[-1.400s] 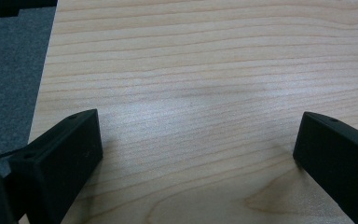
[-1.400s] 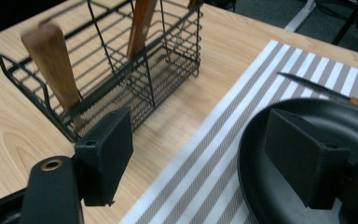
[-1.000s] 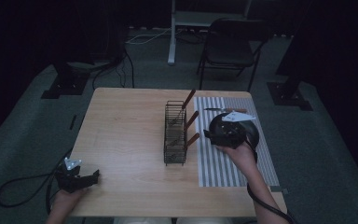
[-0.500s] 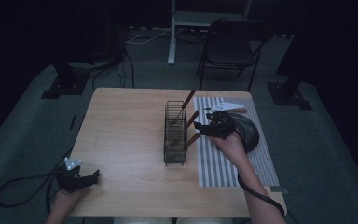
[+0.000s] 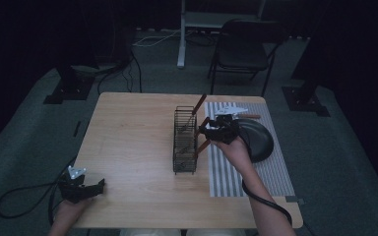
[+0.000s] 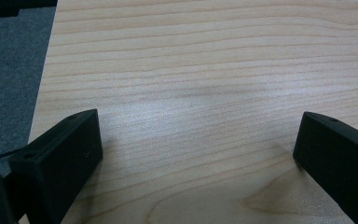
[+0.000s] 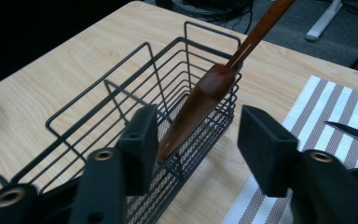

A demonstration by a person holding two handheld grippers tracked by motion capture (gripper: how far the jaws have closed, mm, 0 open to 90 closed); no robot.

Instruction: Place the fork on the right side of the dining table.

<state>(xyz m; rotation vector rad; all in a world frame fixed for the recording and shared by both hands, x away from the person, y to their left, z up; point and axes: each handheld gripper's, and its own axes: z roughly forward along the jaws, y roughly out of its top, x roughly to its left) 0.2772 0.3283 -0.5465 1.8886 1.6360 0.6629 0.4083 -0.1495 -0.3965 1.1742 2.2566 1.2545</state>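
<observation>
The left gripper (image 5: 97,186) rests low on the table (image 5: 128,147) at its near left corner, jaws wide and empty. Mid-table stands a wire basket (image 5: 184,140) with a wooden spoon (image 7: 205,100) leaning inside. Beside it the right gripper (image 7: 193,135) hovers, jaws wide around the spoon, above a striped mat (image 5: 256,172).

Dark folding chair (image 5: 241,46) beyond the table (image 5: 128,147)

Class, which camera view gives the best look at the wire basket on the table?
The right gripper view: the wire basket sits close up, its bars and mesh floor clear, with a wooden utensil leaning in it. The high view shows it small and dim mid-table. The left gripper view looks at bare tabletop.
</observation>
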